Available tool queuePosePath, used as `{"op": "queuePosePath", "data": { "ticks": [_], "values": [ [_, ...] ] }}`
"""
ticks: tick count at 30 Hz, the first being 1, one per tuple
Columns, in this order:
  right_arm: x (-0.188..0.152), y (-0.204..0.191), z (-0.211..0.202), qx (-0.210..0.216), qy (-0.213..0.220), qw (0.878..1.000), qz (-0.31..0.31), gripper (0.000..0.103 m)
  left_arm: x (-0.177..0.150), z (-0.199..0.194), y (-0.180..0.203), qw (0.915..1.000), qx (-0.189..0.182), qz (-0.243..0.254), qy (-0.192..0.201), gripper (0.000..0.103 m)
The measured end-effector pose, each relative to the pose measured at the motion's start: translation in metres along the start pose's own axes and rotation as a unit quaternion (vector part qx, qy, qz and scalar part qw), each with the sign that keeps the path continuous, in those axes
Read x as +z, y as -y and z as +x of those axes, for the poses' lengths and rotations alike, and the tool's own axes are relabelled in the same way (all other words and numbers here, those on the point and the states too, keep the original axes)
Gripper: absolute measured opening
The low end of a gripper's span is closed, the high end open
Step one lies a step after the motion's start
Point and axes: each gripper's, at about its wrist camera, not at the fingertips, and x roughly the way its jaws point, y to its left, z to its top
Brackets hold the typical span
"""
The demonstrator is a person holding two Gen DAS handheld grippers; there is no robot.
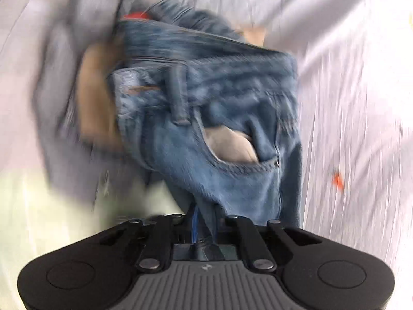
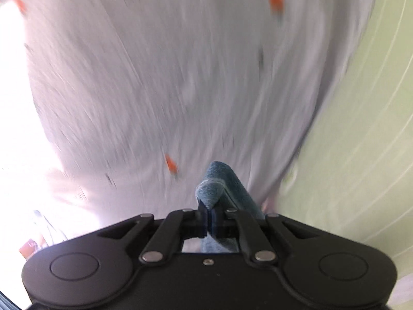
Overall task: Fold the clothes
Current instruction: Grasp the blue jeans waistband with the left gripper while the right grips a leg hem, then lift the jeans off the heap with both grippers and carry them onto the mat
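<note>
A: Your left gripper (image 1: 204, 222) is clamped on the jeans (image 1: 219, 118). The denim runs up from between the fingers at bottom centre and fills the middle of the left wrist view, waistband and belt loop (image 1: 179, 95) up top, the pale pocket lining (image 1: 232, 147) showing just right of centre.

B: And my right?

A: Your right gripper (image 2: 208, 219) is closed on a folded edge of the same denim (image 2: 219, 183); it pokes up just above the fingertips at lower centre of the right wrist view.

B: What lies around it?

A: A pale sheet with orange marks (image 2: 155, 77) fills most of the frame, blurred. A light green surface (image 2: 361, 155) runs along the right edge. In the left wrist view, grey cloth (image 1: 85, 15) sits at upper left, too smeared to identify.
</note>
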Motion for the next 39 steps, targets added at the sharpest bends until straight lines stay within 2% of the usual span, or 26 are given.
{"op": "queuePosePath", "data": {
  "ticks": [3, 5, 8, 9, 11, 13, 14, 18, 20, 22, 24, 26, 27, 28, 31, 34, 36, 39],
  "values": [
    [0.030, -0.004, -0.085, -0.028, 0.081, 0.996, -0.033, 0.003, -0.054, -0.004, -0.009, 0.9987, 0.007, 0.007, -0.049, 0.010],
    [0.054, 0.001, -0.144, -0.040, 0.146, 0.988, -0.020, 0.003, -0.089, -0.006, -0.012, 0.9966, 0.016, 0.015, -0.079, 0.010],
    [0.089, 0.000, -0.219, -0.131, 0.207, 0.967, -0.066, 0.003, -0.138, -0.003, -0.007, 0.9916, 0.030, 0.030, -0.122, 0.010],
    [0.098, 0.000, -0.237, -0.174, 0.206, 0.959, -0.085, 0.004, -0.141, -0.001, -0.015, 0.9898, 0.036, 0.038, -0.133, 0.010],
    [0.112, -0.001, -0.269, -0.267, 0.185, 0.937, -0.124, 0.007, -0.166, -0.002, -0.020, 0.9860, 0.049, 0.055, -0.150, 0.012],
    [0.116, 0.006, -0.298, -0.323, 0.177, 0.921, -0.124, 0.010, -0.192, -0.004, -0.029, 0.9839, 0.057, 0.060, -0.159, 0.016],
    [0.115, 0.012, -0.313, -0.329, 0.176, 0.921, -0.114, 0.011, -0.205, -0.006, -0.034, 0.9827, 0.061, 0.062, -0.163, 0.018],
    [0.091, 0.040, -0.317, -0.317, 0.170, 0.932, -0.051, 0.017, -0.237, -0.018, -0.038, 0.9814, 0.064, 0.055, -0.172, 0.028],
    [0.090, 0.044, -0.324, -0.316, 0.168, 0.933, -0.037, 0.024, -0.249, 0.007, -0.027, 0.9820, 0.066, 0.045, -0.171, 0.035],
    [0.094, 0.051, -0.331, -0.309, 0.176, 0.934, -0.022, 0.045, -0.254, 0.018, -0.024, 0.9831, 0.067, 0.020, -0.169, 0.046],
    [0.110, 0.069, -0.327, -0.296, 0.186, 0.937, -0.004, 0.050, -0.259, 0.029, -0.021, 0.9836, 0.067, -0.005, -0.168, 0.066],
    [0.120, 0.083, -0.324, -0.287, 0.192, 0.938, 0.026, 0.072, -0.264, 0.040, -0.018, 0.9834, 0.067, -0.031, -0.166, 0.079],
    [0.125, 0.090, -0.322, -0.283, 0.196, 0.938, 0.042, 0.088, -0.264, 0.046, -0.019, 0.9832, 0.062, -0.049, -0.165, 0.084],
    [0.130, 0.101, -0.318, -0.276, 0.198, 0.938, 0.066, 0.093, -0.264, 0.052, -0.019, 0.9826, 0.058, -0.067, -0.163, 0.085],
    [0.144, 0.141, -0.304, -0.233, 0.195, 0.938, 0.169, 0.094, -0.261, 0.068, -0.018, 0.9798, 0.052, -0.112, -0.158, 0.087],
    [0.148, 0.174, -0.291, -0.174, 0.184, 0.925, 0.284, 0.094, -0.254, 0.080, -0.014, 0.9785, 0.068, -0.124, -0.151, 0.088],
    [0.148, 0.183, -0.287, -0.179, 0.181, 0.917, 0.306, 0.095, -0.248, 0.084, -0.011, 0.9796, 0.083, -0.113, -0.144, 0.090],
    [0.149, 0.188, -0.283, -0.208, 0.173, 0.912, 0.310, 0.097, -0.239, 0.090, -0.013, 0.9799, 0.118, -0.087, -0.135, 0.093]
  ]
}}
